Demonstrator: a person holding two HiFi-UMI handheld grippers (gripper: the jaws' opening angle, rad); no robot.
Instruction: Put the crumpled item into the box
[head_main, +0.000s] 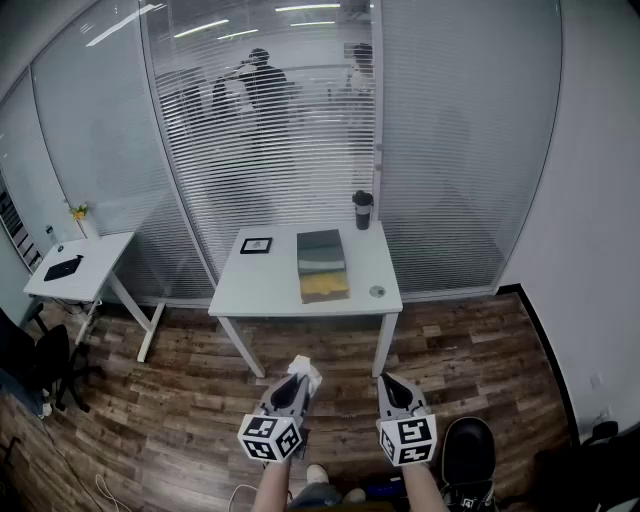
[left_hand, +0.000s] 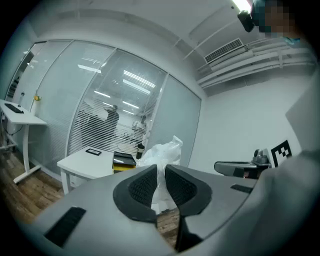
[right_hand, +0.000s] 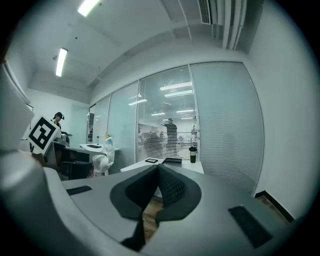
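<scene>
White and thin, the crumpled item (left_hand: 162, 150) was clamped between the jaws of the left gripper (head_main: 293, 378), with its loose upper part standing above the pads. It was held low over the floor, well apart from the box (head_main: 322, 265). The right gripper (right_hand: 157, 170) had its jaws pressed together with nothing between them.

The box lay on the right half of the white table (head_main: 262, 285). It showed a grey portion towards the glass and a yellow portion towards the near edge. From the head view, it could not be told whether these were contents or a lid and base. A black tumbler (head_main: 362, 210) stood upright at the far right corner of the table, just beyond the box. A black-framed flat item (head_main: 256, 245) lay left of the box, and a small round item (head_main: 377, 292) lay near the front right corner.

The floor (head_main: 190, 400) was dark wood plank. A glass partition with horizontal blinds (head_main: 300, 130) ran behind the table, and people (head_main: 262, 85) stood beyond it. A second white desk (head_main: 85, 262) stood at the left and carried a dark flat object (head_main: 62, 267). A black chair (head_main: 40, 360) stood beside that desk.

Each gripper carried a marker cube (head_main: 270, 438) with black-and-white square patterns. The face of the framed item was too small to read.
</scene>
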